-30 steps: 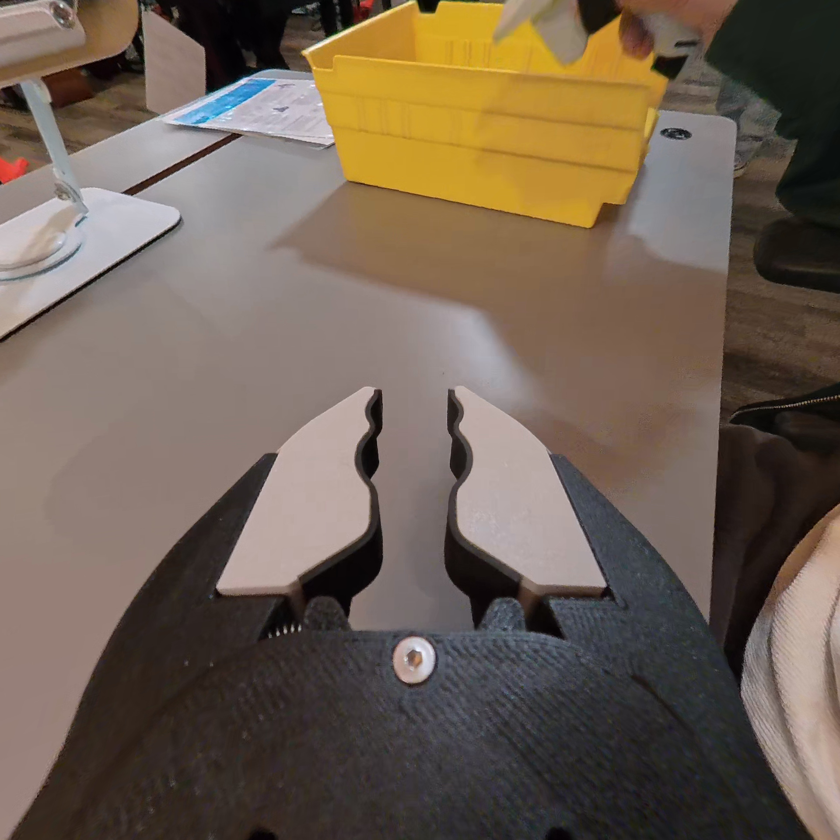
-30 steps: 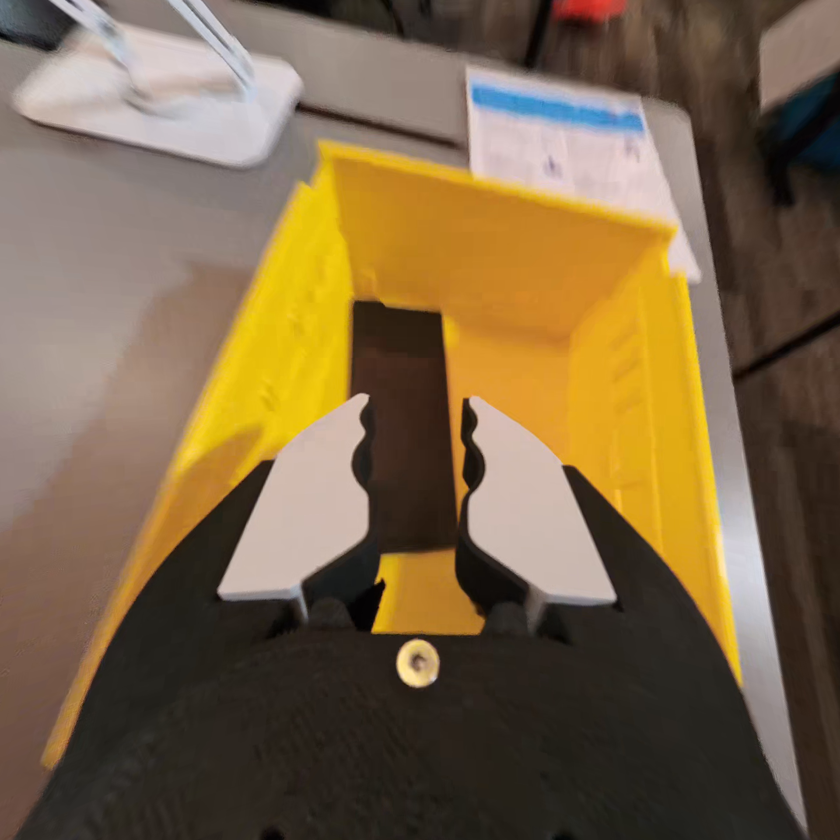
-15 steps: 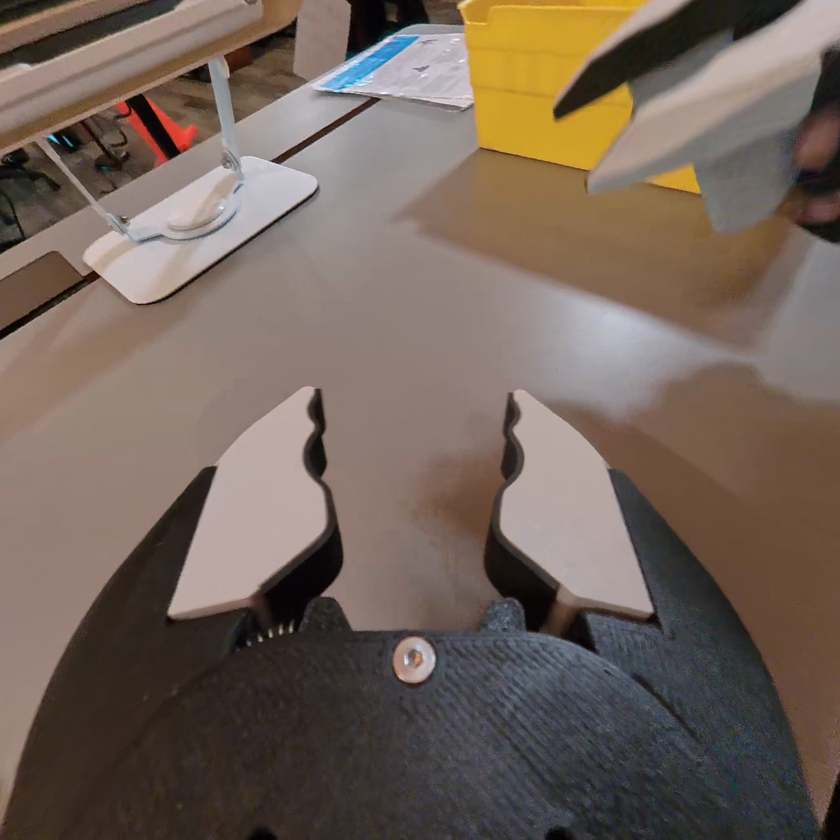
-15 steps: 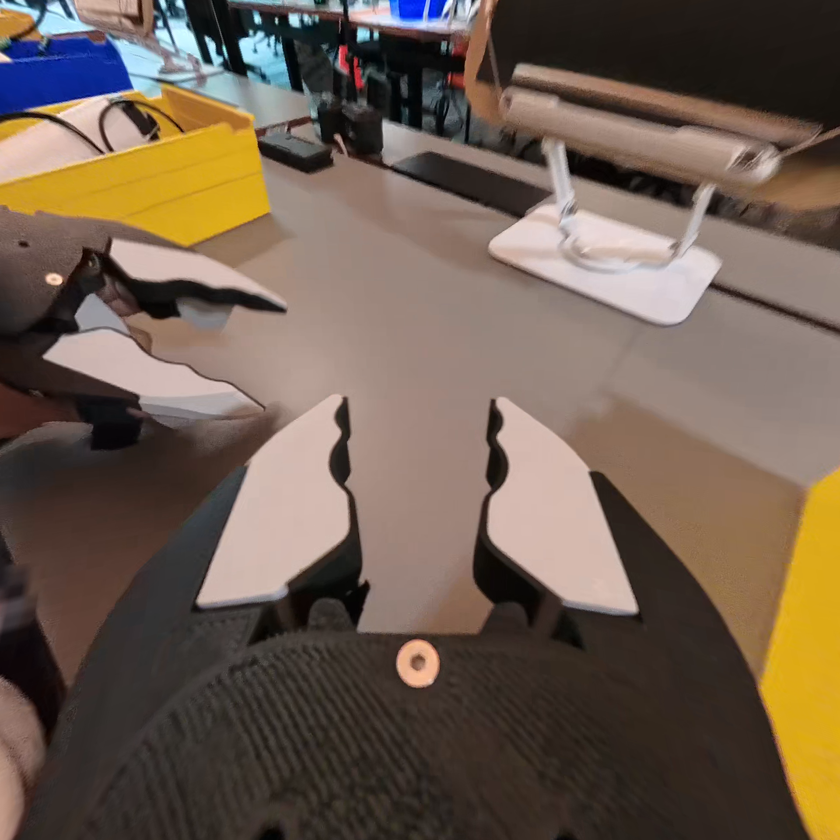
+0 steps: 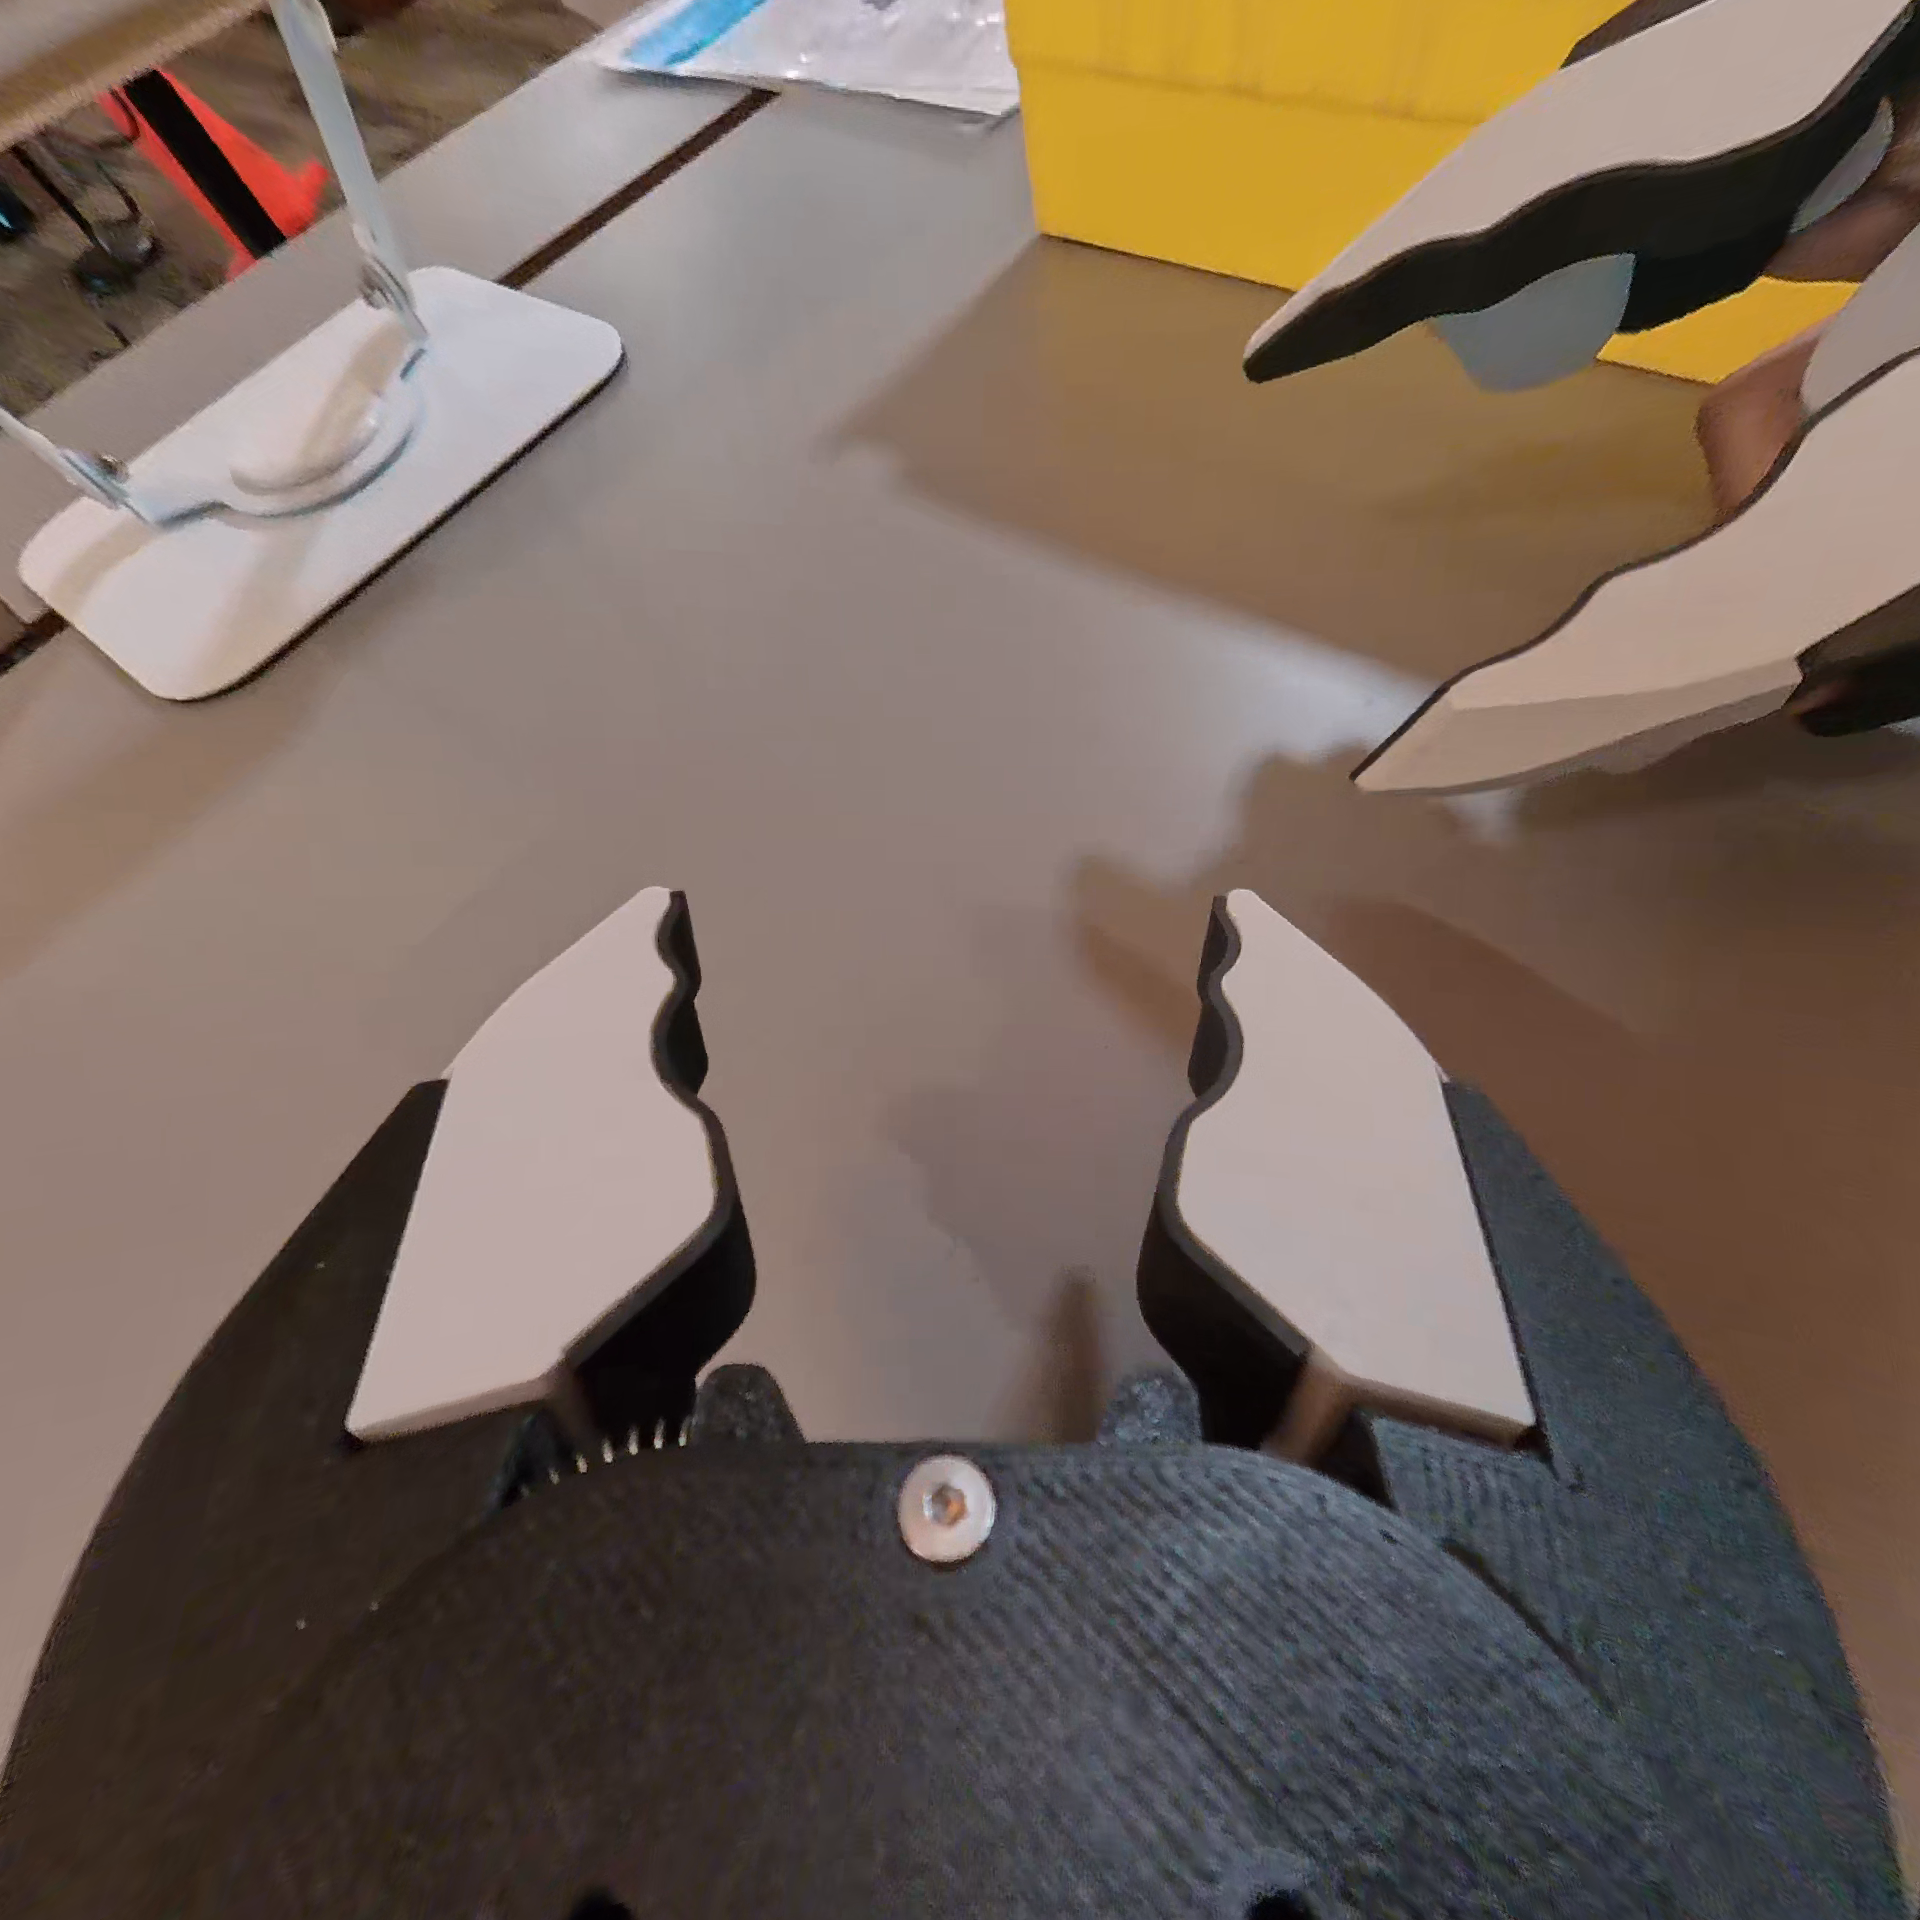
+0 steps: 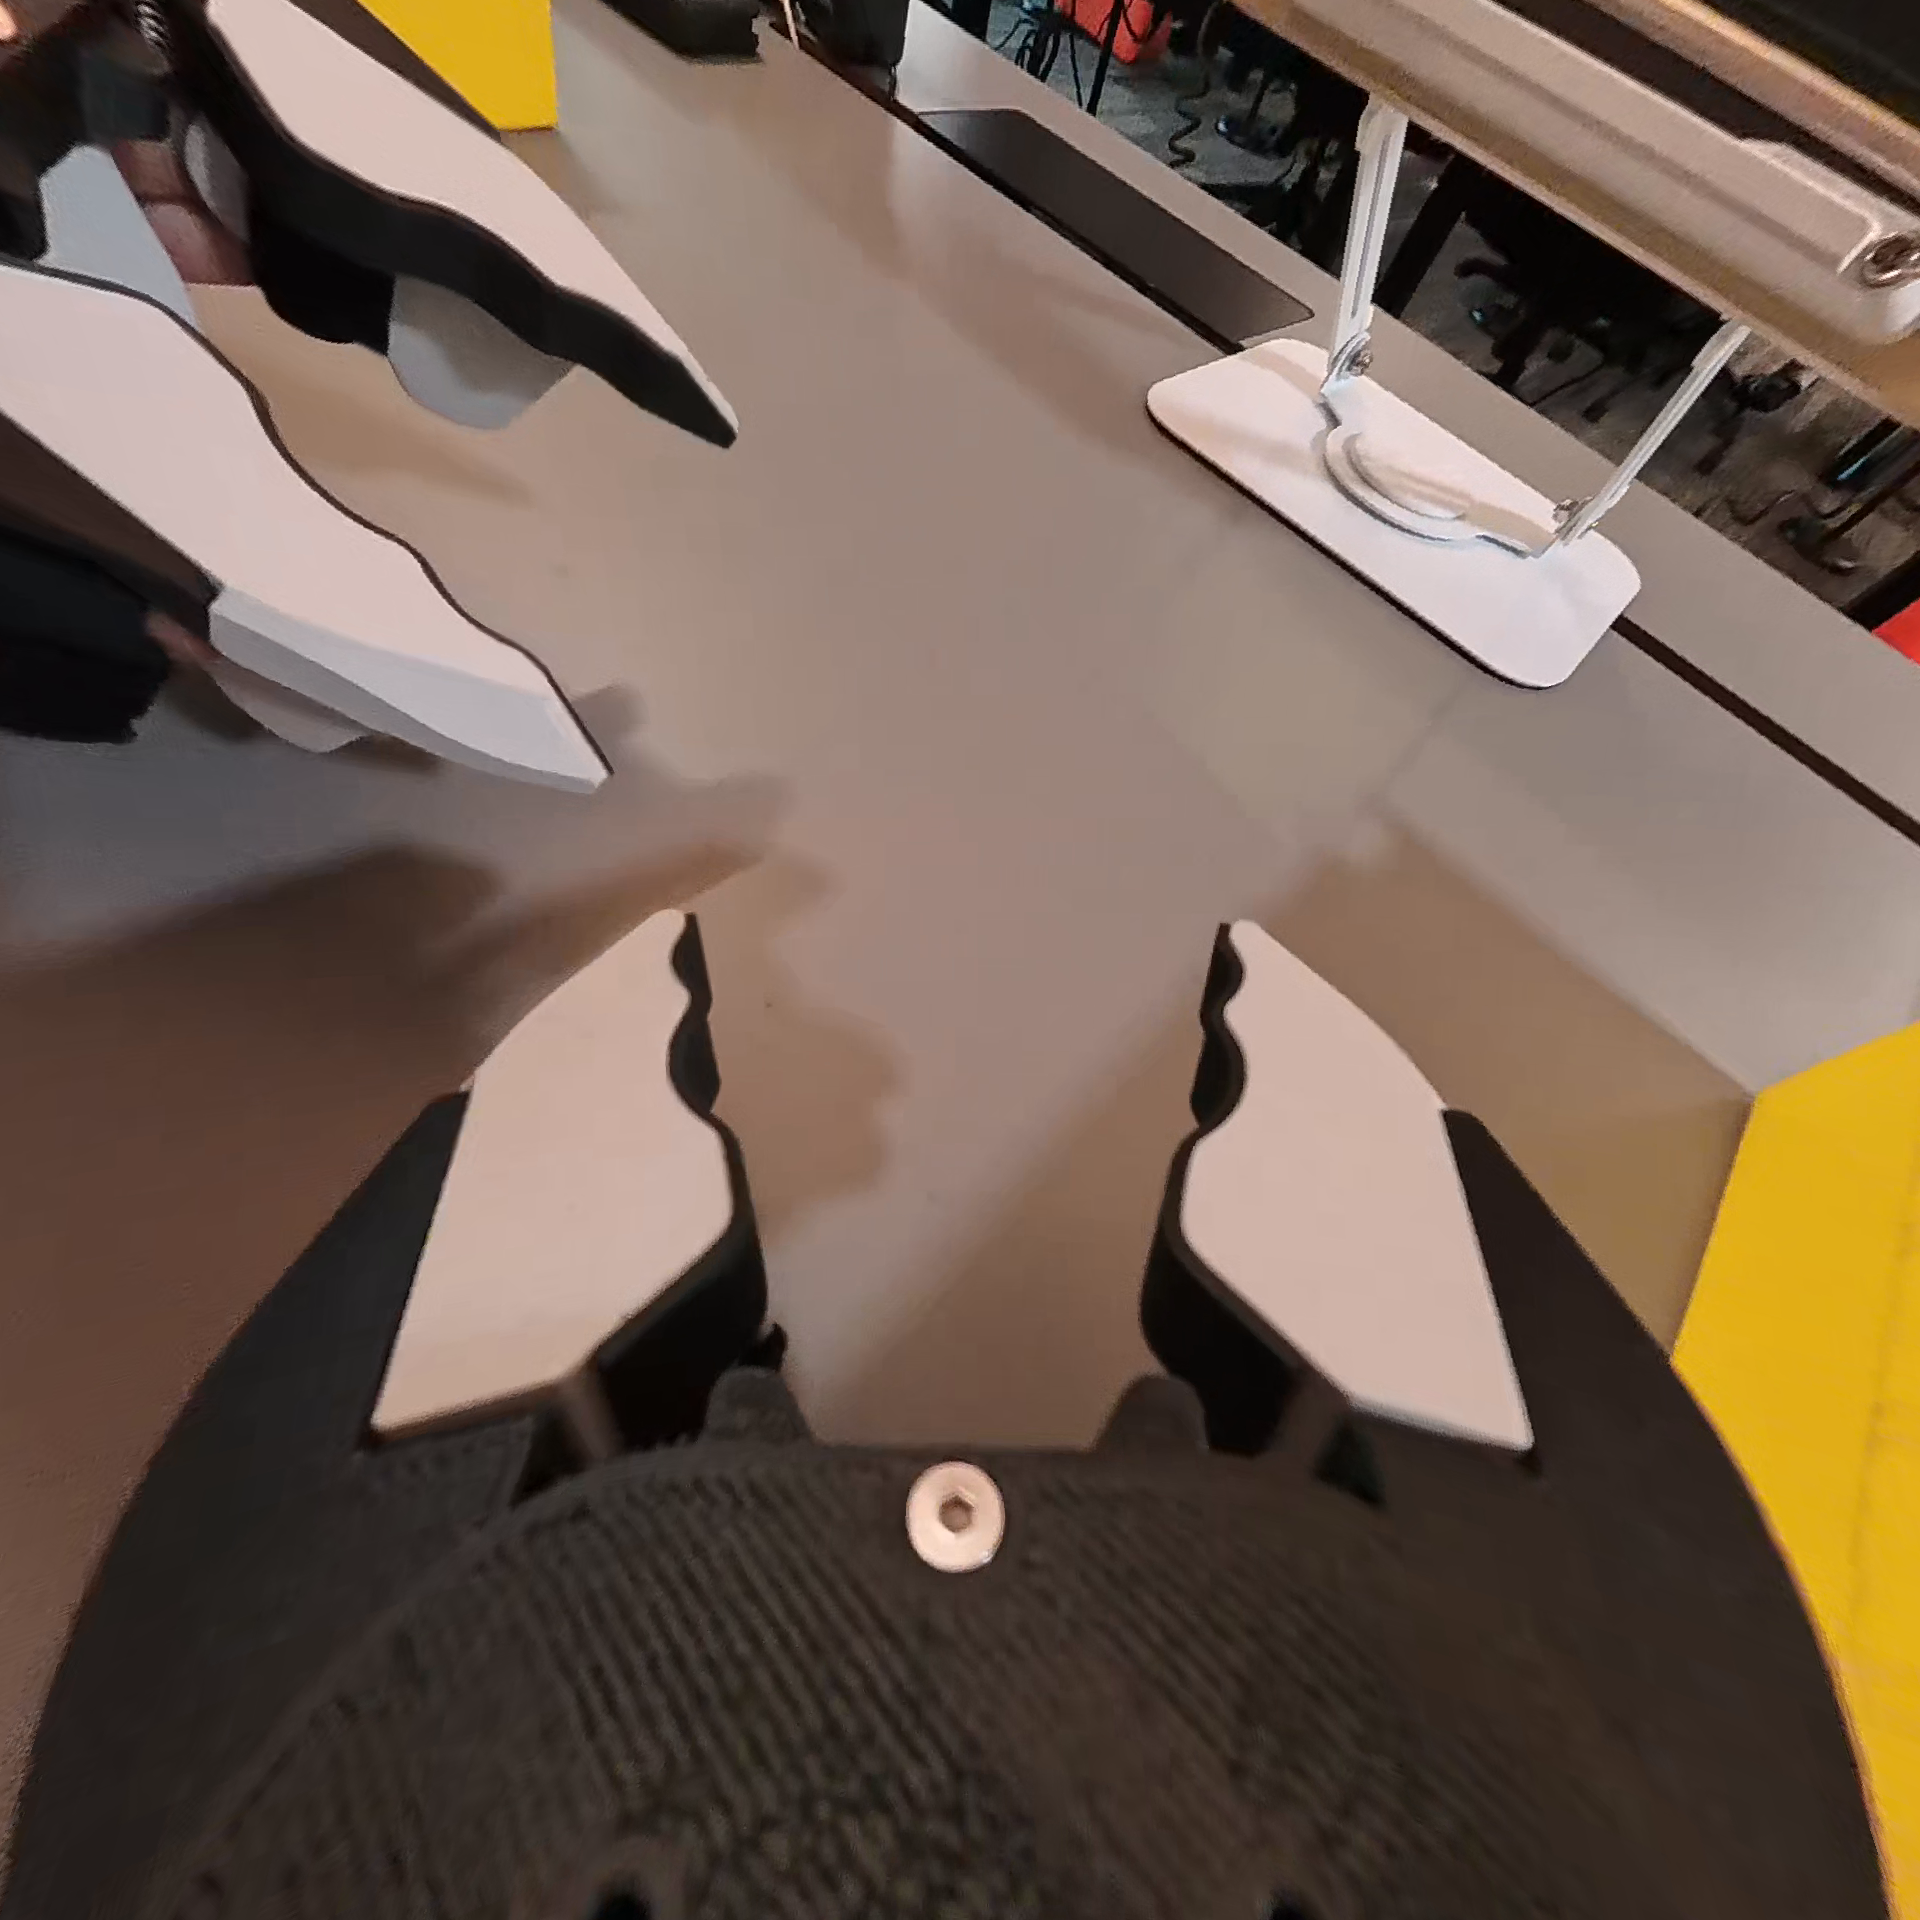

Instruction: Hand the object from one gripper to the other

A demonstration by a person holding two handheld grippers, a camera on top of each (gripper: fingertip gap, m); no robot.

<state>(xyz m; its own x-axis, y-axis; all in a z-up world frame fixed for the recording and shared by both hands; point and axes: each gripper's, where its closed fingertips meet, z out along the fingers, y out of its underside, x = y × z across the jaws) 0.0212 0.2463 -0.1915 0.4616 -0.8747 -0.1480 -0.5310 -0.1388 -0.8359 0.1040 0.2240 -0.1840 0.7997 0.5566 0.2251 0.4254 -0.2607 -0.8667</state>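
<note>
Both grippers, left gripper and right gripper, have swung together over the desk, each spread wide and empty, so no handover has begun.

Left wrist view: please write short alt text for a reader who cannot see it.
The left tongs stand open and empty above a grey table. The right tongs reach in from the upper right, also open and empty. Behind are a yellow bin and a white stand base.
</note>
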